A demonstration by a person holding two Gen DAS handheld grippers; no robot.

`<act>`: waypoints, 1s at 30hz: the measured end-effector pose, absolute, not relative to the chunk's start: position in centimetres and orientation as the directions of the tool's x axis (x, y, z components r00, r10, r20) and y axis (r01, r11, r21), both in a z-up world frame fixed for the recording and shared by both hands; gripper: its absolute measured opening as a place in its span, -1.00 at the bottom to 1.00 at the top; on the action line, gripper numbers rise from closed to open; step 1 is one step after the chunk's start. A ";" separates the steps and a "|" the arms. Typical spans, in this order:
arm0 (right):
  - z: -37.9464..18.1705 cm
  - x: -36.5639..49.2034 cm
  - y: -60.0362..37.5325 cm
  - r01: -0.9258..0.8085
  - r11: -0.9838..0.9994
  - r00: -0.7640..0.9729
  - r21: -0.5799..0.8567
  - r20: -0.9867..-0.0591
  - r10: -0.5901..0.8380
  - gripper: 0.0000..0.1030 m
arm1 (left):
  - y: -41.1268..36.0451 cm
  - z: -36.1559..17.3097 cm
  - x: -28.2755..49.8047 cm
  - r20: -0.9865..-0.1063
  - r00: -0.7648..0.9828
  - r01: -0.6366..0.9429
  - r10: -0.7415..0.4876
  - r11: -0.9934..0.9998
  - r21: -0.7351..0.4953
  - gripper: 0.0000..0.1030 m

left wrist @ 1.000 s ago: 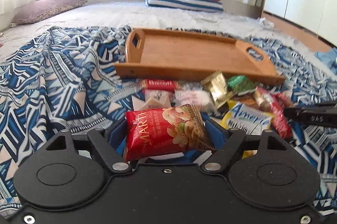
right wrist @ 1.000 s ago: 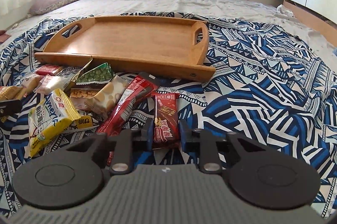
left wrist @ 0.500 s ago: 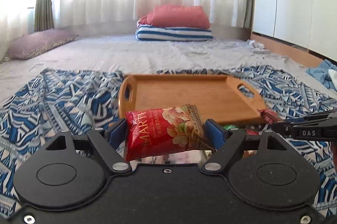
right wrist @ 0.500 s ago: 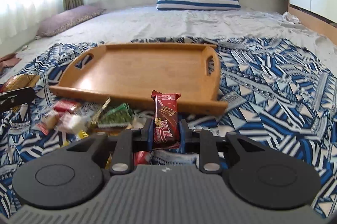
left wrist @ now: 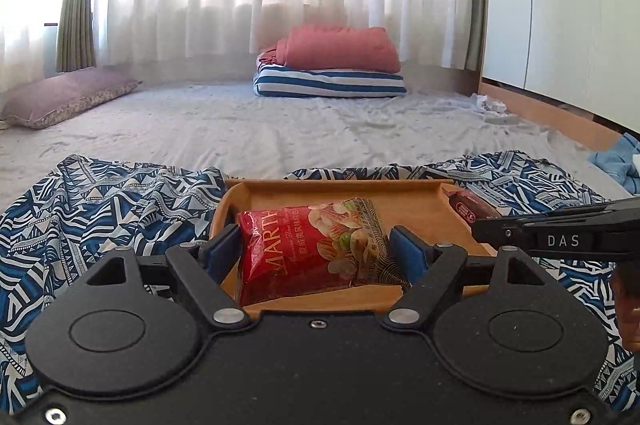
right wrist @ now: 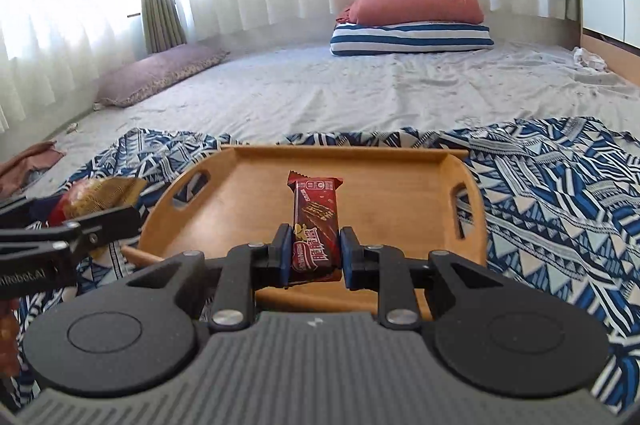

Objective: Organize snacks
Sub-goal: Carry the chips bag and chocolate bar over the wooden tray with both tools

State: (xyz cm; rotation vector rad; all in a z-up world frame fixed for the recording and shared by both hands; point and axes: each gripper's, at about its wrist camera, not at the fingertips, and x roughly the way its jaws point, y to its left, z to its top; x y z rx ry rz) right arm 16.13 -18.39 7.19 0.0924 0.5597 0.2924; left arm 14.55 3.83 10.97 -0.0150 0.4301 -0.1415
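Now bed (right wrist: 320, 93) under patterned cloth (right wrist: 560, 193); wooden tray (right wrist: 248, 209) on cloth, bare. Left tool (left wrist: 316, 249) clamped wide on red nut bag (left wrist: 312, 249), bag above tray's near left part. Right tool (right wrist: 312, 257) pinched nearly closed on red wafer bar (right wrist: 316, 221), bar upright over tray's near middle. Step, by judgement: placing both in tray. Do well: lower close to tray floor before release, set bag left, bar right, keep tools apart, avoid near rim.
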 end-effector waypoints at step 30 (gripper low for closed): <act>2.4 31.5 -12.1 -0.210 0.967 0.754 0.148 -0.605 0.256 -0.45 | 6.4 6.5 35.3 -0.543 0.820 0.152 -0.180 0.984 -0.097 0.53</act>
